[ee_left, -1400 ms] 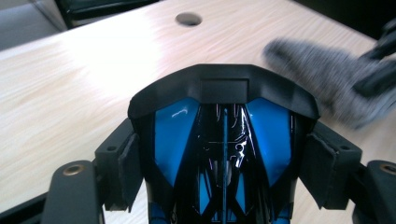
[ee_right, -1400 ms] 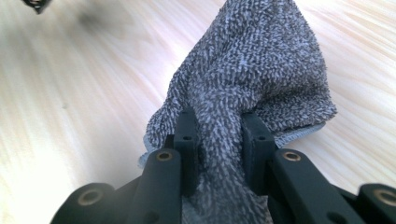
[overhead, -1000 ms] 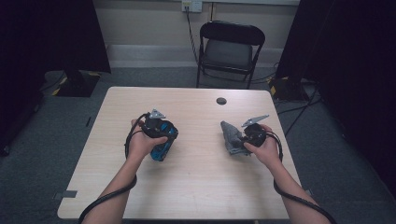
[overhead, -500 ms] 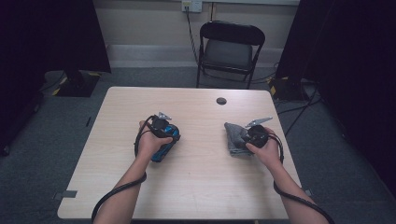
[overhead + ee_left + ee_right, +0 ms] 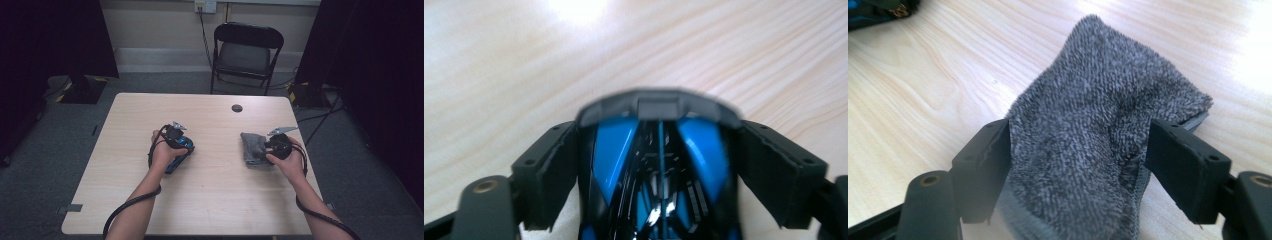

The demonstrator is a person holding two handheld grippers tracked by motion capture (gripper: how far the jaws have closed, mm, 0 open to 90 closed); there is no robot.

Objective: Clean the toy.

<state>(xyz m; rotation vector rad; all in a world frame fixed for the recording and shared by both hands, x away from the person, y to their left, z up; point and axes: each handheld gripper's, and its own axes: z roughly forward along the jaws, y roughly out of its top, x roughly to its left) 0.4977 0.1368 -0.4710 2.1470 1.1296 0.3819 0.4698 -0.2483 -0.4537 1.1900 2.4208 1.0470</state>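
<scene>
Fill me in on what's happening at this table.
A person sits at a wooden table with tongs in each hand. The left tongs sit around a blue and black toy car that is down on the table. The right tongs sit around a folded grey towel lying on the tabletop; their jaws have just been opening, the towel between them, so it looks released. A small dark disc lies near the far edge.

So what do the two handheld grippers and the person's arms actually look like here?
Both arms are bare, with no sleeves. Each hand carries a black gripper: the left gripper and right gripper have a grey three-cornered plate on top and a thick black cable trailing along the forearm. Their jaws are chunky matte-black blocks with small screw holes.
</scene>
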